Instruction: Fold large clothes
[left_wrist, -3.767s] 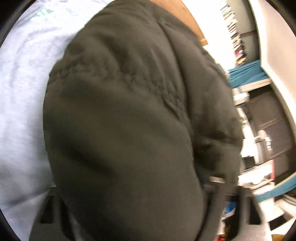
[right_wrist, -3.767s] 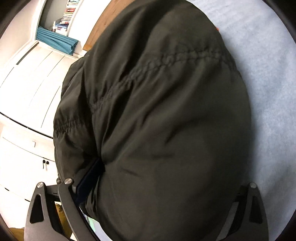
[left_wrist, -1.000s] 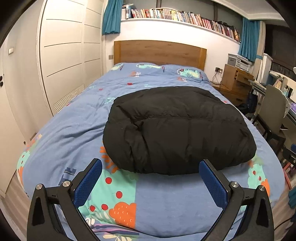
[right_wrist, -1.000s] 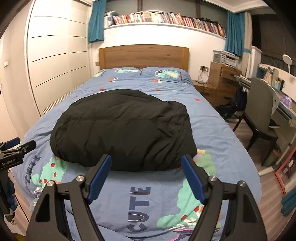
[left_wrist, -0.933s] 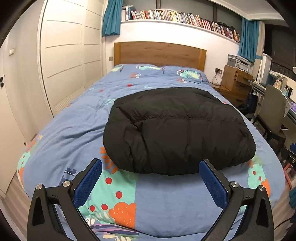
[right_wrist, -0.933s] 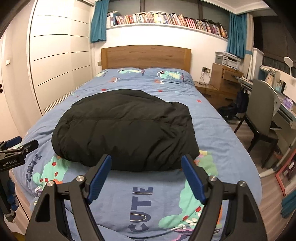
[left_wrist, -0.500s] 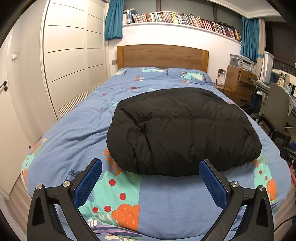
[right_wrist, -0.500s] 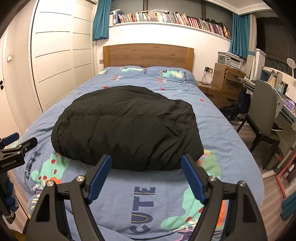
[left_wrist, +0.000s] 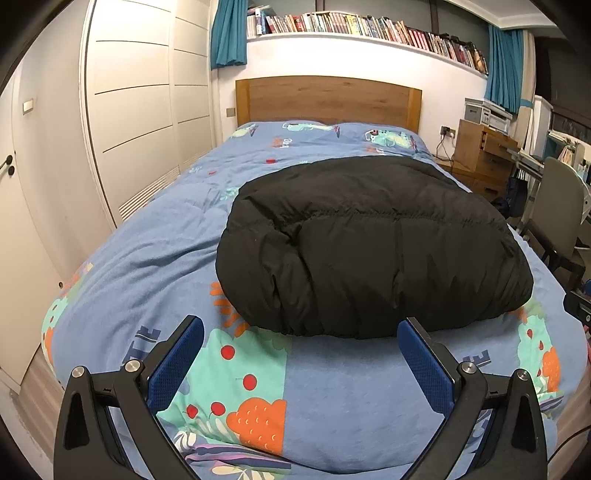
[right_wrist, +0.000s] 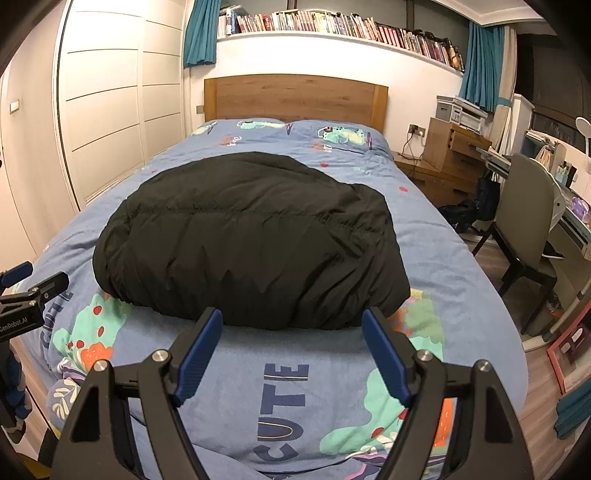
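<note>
The black puffer jacket (left_wrist: 373, 251) lies folded into a thick bundle in the middle of the bed (left_wrist: 140, 258), on the blue patterned duvet, its near hem a rounded roll facing you. Both tongs stand wide and empty: left gripper (left_wrist: 301, 354) and right gripper (right_wrist: 291, 347) hover over bare duvet short of that hem, touching nothing.

Judgement: the fold looks finished, or one last tuck remains. If you fold again, you need both pads under the near hem, one toward each end, lifting together.

Room: open duvet on every side of the bundle. The foot edge of the bed sits just below your grippers. A chair (right_wrist: 524, 221) and desk crowd your right; wardrobe doors (left_wrist: 125, 110) line the left.
</note>
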